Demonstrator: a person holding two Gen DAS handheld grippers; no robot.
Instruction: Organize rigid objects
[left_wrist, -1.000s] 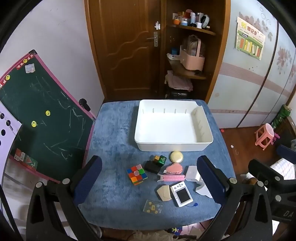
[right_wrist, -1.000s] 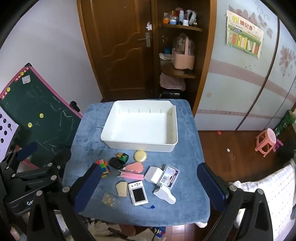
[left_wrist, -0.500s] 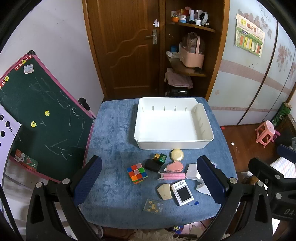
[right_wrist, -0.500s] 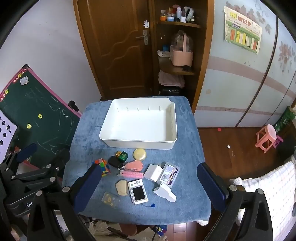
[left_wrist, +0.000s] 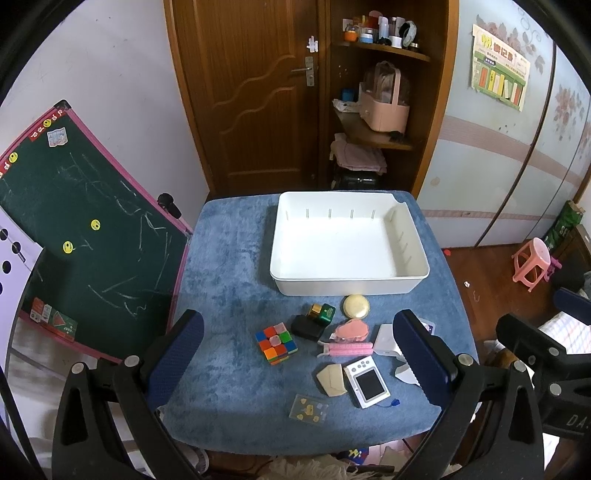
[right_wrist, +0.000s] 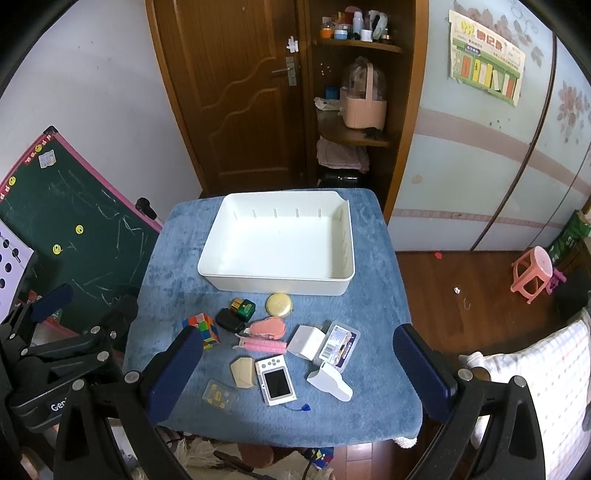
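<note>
Both tools hang high above the table, nothing gripped: the left gripper (left_wrist: 295, 354) has its jaws spread wide, and the right gripper (right_wrist: 295, 365) is spread just as wide and just as empty. Nearest the front edge of the blue table (left_wrist: 229, 258) lies a small clear card case (left_wrist: 308, 408), then the white handheld game (right_wrist: 276, 380) with its long axis running roughly front to back, screen up, a beige wedge (right_wrist: 242, 371) just beside it. To the right of those, on the right gripper's side, sit a white scoop-shaped piece (right_wrist: 330, 383), a white box (right_wrist: 306, 340) and a clear labelled case (right_wrist: 337, 345) leaning against it. A step farther in: the pink comb (left_wrist: 349, 349) lying crosswise, left to right, with a pink oval piece (left_wrist: 352, 329) touching it behind. The colour cube (left_wrist: 276, 342) stands apart on the left, clearly the left gripper's nearer pick. Beyond that, a black block (left_wrist: 306, 328), a green-and-gold block (left_wrist: 321, 313) and a round yellow disc (left_wrist: 356, 306) cluster just short of the white bin (left_wrist: 347, 286), which sits at the far half of the table and holds nothing yet. So every piece must travel away from the grippers, forward into that bin; sorting hasn't begun, by my reckoning.
</note>
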